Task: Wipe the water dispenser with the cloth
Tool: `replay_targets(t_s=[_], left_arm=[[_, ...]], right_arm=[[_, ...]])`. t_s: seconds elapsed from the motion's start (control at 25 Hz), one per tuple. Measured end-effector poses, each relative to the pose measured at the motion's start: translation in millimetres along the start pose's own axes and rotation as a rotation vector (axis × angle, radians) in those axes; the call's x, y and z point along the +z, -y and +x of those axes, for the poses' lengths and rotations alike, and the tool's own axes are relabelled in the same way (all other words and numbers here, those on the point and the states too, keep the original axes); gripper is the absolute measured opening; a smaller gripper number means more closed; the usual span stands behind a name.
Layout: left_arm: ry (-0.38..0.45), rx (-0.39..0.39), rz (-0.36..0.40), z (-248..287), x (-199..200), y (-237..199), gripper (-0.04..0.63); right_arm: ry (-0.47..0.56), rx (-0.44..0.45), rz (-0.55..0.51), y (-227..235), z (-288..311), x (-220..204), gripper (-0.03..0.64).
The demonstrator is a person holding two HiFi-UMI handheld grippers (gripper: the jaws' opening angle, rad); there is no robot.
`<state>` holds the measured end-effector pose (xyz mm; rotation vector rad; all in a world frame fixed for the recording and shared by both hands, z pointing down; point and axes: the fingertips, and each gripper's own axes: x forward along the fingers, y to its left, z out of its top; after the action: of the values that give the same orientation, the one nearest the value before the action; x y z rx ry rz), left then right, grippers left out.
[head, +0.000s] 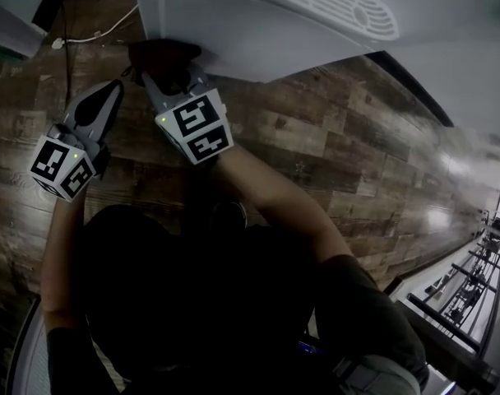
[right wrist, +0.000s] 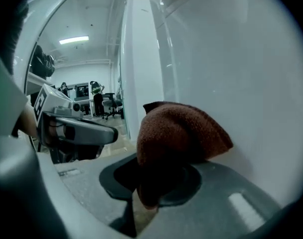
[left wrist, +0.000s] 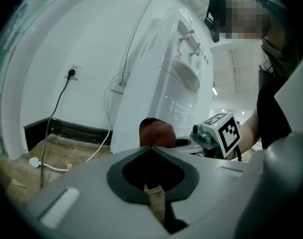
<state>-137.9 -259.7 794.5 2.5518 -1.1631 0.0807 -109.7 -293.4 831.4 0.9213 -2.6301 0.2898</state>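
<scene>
The white water dispenser (head: pixel 258 15) stands upright on the floor; its taps and drip tray show in the left gripper view (left wrist: pixel 184 78). My right gripper (head: pixel 164 72) is shut on a dark reddish-brown cloth (right wrist: pixel 179 131). It presses the cloth (head: pixel 161 53) against the dispenser's smooth white side panel (right wrist: pixel 236 63), low down near the floor. My left gripper (head: pixel 108 93) hovers just left of the right one, its jaws closed together on nothing (left wrist: pixel 150 147). From there the cloth (left wrist: pixel 157 132) peeks over the jaw tips, beside the right gripper's marker cube (left wrist: pixel 225 131).
The floor is wood-pattern planks (head: pixel 340 155). A white cable and plug (left wrist: pixel 39 163) lie on it left of the dispenser, below a wall socket (left wrist: pixel 72 72) with a black lead. A black baseboard (left wrist: pixel 67 128) runs along the wall. The person's dark-clothed body fills the head view's bottom.
</scene>
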Motion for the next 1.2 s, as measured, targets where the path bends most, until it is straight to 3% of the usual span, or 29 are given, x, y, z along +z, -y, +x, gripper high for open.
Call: replay_targets(t_s=[0.16, 0.56, 0.68, 0.92, 1.2], left_arm=[[0.001, -0.037, 0.015, 8, 11, 11, 0.008], [0.039, -0.231, 0.042, 62, 42, 83, 0.008], [0.043, -0.247, 0.033, 70, 43, 92, 0.008], [0.074, -0.234, 0.027, 71, 53, 87, 0.008], [0.127, -0.172, 0.011, 46, 65, 65, 0.008]], right_arm=[[0.055, -0.041, 0.061, 14, -44, 2, 0.060], [0.208, -0.517, 0.135, 135, -233, 20, 0.060], [0.240, -0.584, 0.160, 160, -254, 30, 0.060], [0.256, -0.512, 0.122, 151, -229, 54, 0.060], [0.235, -0.240, -0.011, 72, -154, 83, 0.060]])
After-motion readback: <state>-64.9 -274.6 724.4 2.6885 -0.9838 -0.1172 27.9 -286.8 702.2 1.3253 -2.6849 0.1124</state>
